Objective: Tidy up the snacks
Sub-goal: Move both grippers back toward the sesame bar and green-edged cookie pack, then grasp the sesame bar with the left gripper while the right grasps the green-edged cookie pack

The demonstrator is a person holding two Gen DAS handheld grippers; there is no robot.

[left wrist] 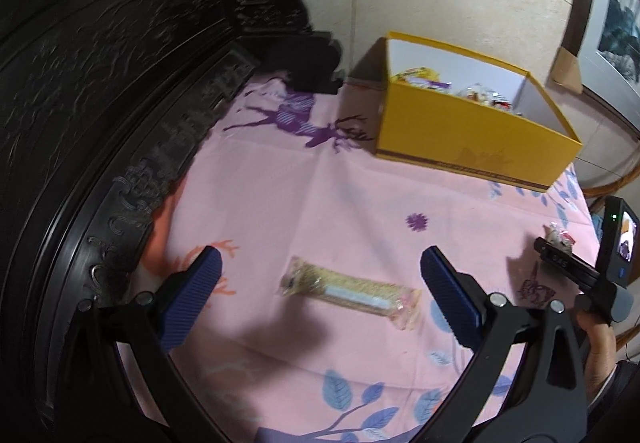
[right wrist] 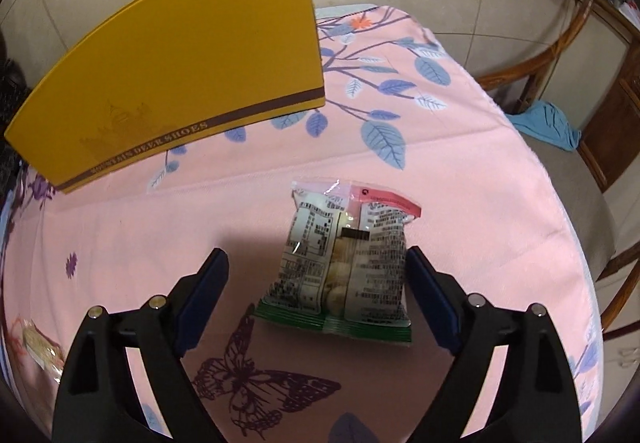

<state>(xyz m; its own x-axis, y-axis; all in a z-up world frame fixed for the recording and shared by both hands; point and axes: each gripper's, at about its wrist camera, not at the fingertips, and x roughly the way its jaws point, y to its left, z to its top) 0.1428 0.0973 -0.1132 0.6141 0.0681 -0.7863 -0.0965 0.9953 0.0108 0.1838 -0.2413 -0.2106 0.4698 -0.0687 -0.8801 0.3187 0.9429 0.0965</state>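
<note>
I see the yellow box (left wrist: 472,141) at two o'clock on the pink-clothed surface (left wrist: 340,203), already holding snacks. Right gripper (right wrist: 316,283): jaws released, straddling the snack packet (right wrist: 346,263), which sits off-centre toward my right finger and could slide or crumple on closing. Left gripper (left wrist: 320,275): jaws released around the slim wafer bar (left wrist: 352,293); its slick wrapper may slip.

1. A long wafer bar (left wrist: 350,293) in a clear wrapper is lying flat on the pink surface (left wrist: 320,183), well apart from the box.
2. A snack packet (right wrist: 346,263), printed back up, with a green bottom seal, is lying flat.
3. A yellow box (left wrist: 460,139) is standing open, already holding several wrapped snacks (left wrist: 452,89).
</note>
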